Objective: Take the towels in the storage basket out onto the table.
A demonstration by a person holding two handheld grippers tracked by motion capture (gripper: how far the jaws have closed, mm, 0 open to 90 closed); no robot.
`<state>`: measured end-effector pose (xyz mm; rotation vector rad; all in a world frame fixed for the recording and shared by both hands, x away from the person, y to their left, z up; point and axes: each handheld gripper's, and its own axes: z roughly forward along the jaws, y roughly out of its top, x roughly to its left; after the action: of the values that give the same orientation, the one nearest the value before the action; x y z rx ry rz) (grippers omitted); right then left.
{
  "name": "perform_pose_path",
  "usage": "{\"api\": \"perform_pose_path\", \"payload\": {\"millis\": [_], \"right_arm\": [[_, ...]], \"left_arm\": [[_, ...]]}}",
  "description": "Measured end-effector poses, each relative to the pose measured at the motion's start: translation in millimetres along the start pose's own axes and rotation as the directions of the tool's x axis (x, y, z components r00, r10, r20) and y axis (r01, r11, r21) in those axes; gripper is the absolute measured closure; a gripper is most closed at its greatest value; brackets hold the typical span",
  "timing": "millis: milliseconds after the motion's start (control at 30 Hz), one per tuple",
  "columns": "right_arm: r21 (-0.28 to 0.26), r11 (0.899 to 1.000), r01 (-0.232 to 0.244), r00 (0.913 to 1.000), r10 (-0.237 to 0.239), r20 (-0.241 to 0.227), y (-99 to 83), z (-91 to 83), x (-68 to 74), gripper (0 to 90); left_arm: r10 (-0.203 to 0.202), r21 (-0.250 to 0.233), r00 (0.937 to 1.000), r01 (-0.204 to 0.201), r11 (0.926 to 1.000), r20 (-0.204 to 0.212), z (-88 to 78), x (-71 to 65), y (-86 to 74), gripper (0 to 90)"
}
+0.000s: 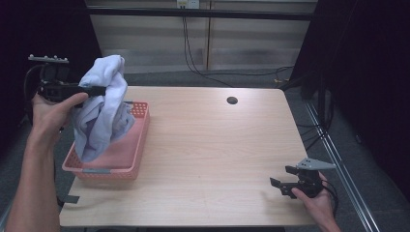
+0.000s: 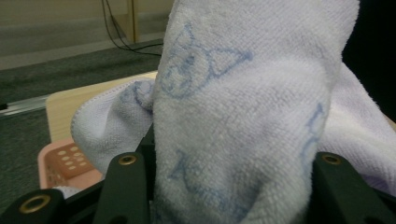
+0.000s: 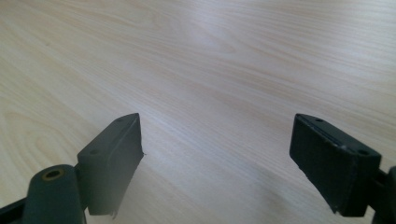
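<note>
A pale wood-grain worktop (image 1: 203, 145) stands before dim wall panels with black cables hanging down. The towel (image 1: 104, 104), soft lavender terry printed with faint blue cartoon faces, hangs bunched above the basket (image 1: 130, 166) at the worktop's left edge, its lower end drooping inside. The left tongs (image 1: 96, 90) clamp its thick upper fold. The basket is pink plastic, rectangular, with perforated walls. Well apart, near the front right corner, the right tongs (image 1: 285, 181) rest low over bare wood, jaws wide with nothing between. A small round hole (image 1: 232, 100) sits toward the far edge.
</note>
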<state>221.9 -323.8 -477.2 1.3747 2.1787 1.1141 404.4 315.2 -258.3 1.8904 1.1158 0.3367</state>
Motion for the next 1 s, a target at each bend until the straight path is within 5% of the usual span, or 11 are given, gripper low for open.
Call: {"api": "perform_pose_path", "payload": {"millis": [467,1000], "right_arm": [[0.002,1.000,-0.008,1.0000,0.008,0.003,0.0,0.3,-3.0,16.9],[0.006,1.000,-0.012,0.9999,0.012,0.000,0.9,1.5,-3.3,16.9]], "left_arm": [[0.007,-0.077,0.9989,-0.003,0.9970,0.047,-11.6,-20.4,23.0,50.2],[0.068,-0.062,0.9836,-0.058,0.9964,0.168,33.6,-77.9,53.8,50.1]]}}
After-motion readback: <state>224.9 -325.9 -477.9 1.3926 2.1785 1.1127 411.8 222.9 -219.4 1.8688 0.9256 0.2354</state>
